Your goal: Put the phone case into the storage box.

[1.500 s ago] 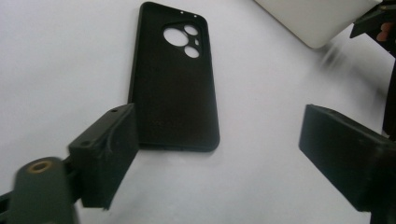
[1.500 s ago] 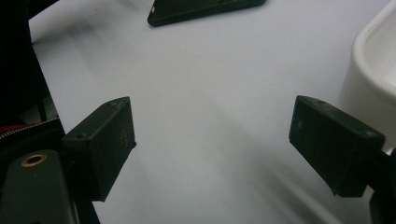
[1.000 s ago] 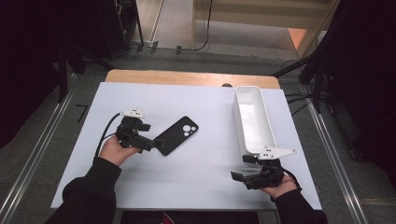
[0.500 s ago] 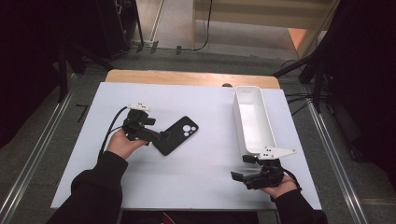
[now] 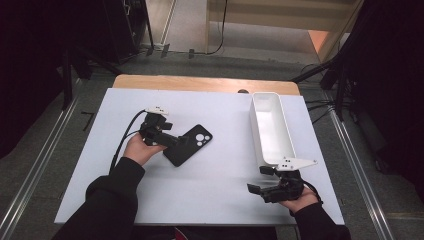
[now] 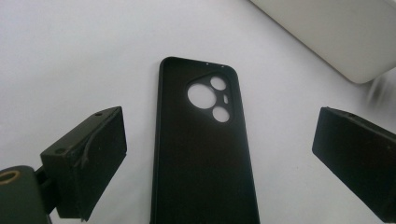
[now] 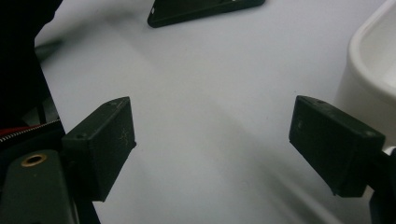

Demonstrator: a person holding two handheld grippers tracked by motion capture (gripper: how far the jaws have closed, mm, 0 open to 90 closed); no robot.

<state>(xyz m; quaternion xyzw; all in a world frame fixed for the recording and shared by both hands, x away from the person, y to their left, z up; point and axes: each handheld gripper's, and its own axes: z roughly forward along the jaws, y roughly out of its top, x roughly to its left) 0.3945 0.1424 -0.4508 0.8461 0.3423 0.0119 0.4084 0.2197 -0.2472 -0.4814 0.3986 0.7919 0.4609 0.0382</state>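
Note:
A black phone case lies inner side up on the white table, camera cutout toward the far right. My left gripper is at its near-left end. In the left gripper view the case lies between the two wide-apart jaws of the left gripper, and neither pad touches it. Near the table's front right edge my right gripper stands open. The right gripper view has bare table between the pads of the right gripper and a corner of the case at the top.
A long white tray stands empty at the right of the table, its near end just beyond the right gripper; its wall is close beside the right jaw. A wooden strip edges the far side of the table.
The left hand has slid right toward the phone case, so its jaws now straddle the case's near end. The right hand and the case have not moved.

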